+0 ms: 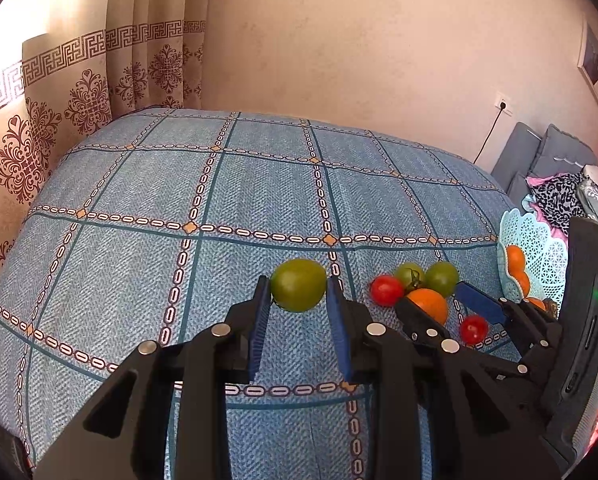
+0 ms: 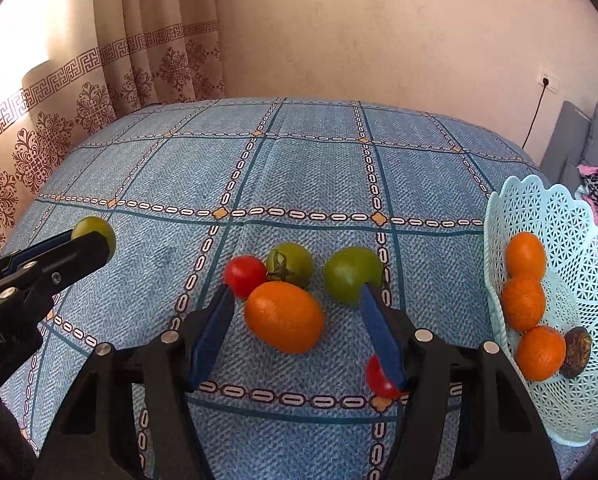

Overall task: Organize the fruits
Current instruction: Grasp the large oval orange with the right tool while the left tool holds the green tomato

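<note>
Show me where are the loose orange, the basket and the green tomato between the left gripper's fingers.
loose orange [image 2: 284,317]: right wrist view, middle of its peel.
basket [image 2: 579,240]: right wrist view, bare lattice wall.
green tomato [image 1: 298,285]: left wrist view, middle of its skin.

The bed cover is woven cloth, matt and slightly rough, with a herringbone texture under its printed grid, and the curtain is thin matt cloth with a printed pattern. Each hand-held gripper, left and right, looks like matt black plastic with shiny metal pins at the joints and ribbed blue pads that look rubbery. The basket is pale, glossy perforated plastic; the green tomato and red tomato have smooth, shiny skins, while the orange is finely dimpled with a dull sheen.
</note>
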`<state>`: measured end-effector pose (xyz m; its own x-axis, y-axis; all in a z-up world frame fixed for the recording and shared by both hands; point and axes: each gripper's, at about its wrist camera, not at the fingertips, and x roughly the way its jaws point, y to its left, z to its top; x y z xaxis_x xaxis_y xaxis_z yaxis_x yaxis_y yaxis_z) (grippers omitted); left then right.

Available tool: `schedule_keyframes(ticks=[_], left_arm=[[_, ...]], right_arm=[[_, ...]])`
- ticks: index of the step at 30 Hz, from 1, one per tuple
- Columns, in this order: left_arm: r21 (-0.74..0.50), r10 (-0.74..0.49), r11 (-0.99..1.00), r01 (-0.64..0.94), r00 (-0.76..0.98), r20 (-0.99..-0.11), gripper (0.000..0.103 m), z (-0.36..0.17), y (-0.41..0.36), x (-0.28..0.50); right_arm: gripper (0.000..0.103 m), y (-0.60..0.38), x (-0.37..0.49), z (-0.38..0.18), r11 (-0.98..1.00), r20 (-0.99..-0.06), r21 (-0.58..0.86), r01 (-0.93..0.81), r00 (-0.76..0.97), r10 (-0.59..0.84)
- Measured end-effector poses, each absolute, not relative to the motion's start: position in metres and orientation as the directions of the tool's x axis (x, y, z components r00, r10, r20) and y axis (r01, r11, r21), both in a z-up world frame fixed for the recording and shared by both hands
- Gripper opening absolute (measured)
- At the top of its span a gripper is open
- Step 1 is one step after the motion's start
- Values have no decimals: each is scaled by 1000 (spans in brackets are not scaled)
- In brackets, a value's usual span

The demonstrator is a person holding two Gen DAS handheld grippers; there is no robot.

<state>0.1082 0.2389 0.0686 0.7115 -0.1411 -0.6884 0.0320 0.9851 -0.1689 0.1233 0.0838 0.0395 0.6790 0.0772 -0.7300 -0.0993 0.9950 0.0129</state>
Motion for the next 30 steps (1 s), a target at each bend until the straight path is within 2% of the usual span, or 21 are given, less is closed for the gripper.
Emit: schedule_keyframes(ticks=[4,5,9,30], left_arm=[[-167,-141,985,33,710,-690,29,68,238,109],[-167,-141,985,34,710,-690,29,68,238,109],[-166,-142,985,36,712,-687,29,69,236,108],[-161,-164,984,74,726,-667,29,76,226,97]], right_arm=[[54,85,118,37,995,-733,-2,-103,676,69],[47,84,118,36,994,-737,8,-110,671,80],[42,84,111,34,993,-741,22,-118,665,95],[42,51,48,72,985,-672,145,-93,721,167]])
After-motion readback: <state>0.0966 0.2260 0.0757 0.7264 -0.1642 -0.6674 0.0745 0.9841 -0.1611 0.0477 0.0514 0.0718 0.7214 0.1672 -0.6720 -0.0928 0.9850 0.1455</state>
